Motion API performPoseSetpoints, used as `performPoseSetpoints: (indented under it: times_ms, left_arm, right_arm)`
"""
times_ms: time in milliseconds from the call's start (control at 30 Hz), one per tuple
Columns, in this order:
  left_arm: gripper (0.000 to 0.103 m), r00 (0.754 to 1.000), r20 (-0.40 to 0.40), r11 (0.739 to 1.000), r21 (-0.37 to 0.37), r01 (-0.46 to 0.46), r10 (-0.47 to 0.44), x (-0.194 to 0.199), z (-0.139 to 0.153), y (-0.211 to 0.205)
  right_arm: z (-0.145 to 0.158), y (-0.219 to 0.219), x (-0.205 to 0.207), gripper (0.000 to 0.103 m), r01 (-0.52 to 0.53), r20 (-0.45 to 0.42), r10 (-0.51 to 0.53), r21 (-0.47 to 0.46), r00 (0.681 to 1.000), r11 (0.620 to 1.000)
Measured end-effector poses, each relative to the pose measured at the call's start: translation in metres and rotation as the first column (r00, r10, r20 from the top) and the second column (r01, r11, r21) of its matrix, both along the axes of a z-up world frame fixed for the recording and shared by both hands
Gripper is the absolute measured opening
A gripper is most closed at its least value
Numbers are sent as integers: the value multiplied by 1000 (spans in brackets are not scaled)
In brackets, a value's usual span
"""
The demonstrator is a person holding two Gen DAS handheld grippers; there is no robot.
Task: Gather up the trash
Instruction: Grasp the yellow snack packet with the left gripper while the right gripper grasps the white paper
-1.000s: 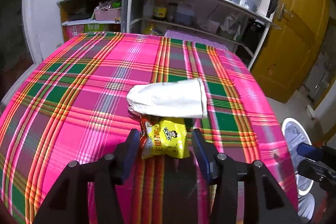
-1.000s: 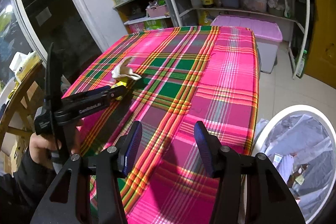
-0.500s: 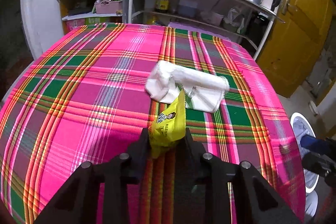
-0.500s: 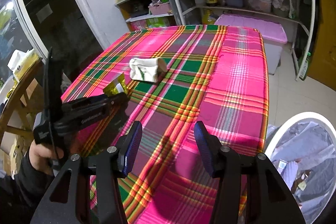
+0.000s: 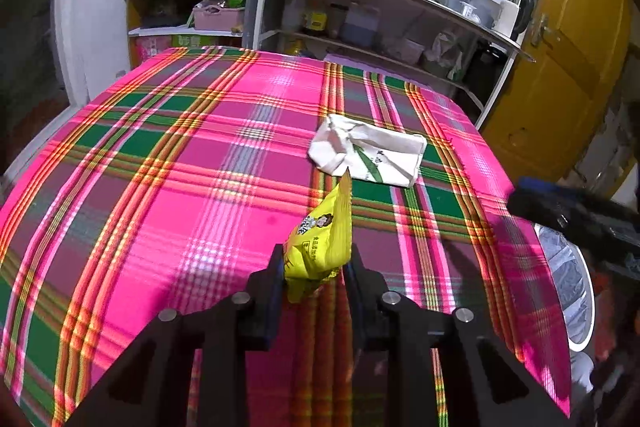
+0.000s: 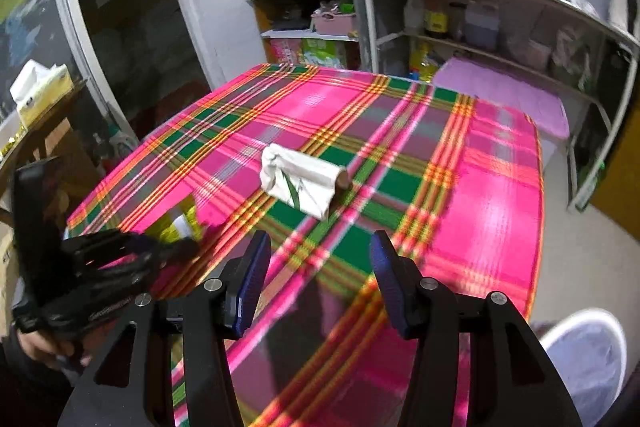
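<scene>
Nearest, the left gripper (image 5: pixel 316 277) is clenched on a yellow snack wrapper (image 5: pixel 320 243), lifted clear of the pink plaid tablecloth (image 5: pixel 168 195). The wrapper is pinched at its crumpled lower end, and its long axis rises toward twelve o'clock, ending in a pointed corner. It looks light, thin and crinkly, likely slick foil that could slip from a loose pinch, so the grip low on the bunched part seems sound.

The right gripper (image 6: pixel 320 283) hangs released, its blue-padded fingers (image 6: pixel 252 279) spread wide with nothing between them, above the near edge of the table.

Farther out, at about one o'clock from the wrapper, a crumpled white paper wrapper (image 5: pixel 368 155) with a green leaf print lies flat on the cloth. Its long axis runs from ten o'clock to four o'clock in the left wrist view. It appears soft and weightless; the bunched end at ten o'clock offers the best hold.

At three o'clock, below the table's edge, sits a white-rimmed trash bin (image 5: pixel 576 291) lined with a plastic bag.
</scene>
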State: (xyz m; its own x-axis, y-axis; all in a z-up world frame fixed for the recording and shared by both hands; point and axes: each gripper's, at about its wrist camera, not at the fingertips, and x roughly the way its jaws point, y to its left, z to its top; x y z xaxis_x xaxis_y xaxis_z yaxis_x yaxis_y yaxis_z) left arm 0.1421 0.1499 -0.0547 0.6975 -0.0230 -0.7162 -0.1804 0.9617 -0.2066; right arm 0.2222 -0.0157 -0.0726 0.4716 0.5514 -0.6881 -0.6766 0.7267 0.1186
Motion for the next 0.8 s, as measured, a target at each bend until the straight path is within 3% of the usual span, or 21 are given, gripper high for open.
performPoseSetpoints:
  times_ms: [433,700,800]
  left_arm:
    - [28,1000,12,999,-45,-18,18,-9,-6,19]
    - [28,1000,10,998,-66,-24,24,-9,-11,28]
    - [28,1000,9,997,-67,-24,24,-9,-10,28]
  right_arm:
    - [-18,57,58,53,-131,50,137,-103,989,986]
    - [-31,78,61,52,-183,28,190,-150,981,972]
    - [-30,78,58,36,-185,6,188,-135,982,973]
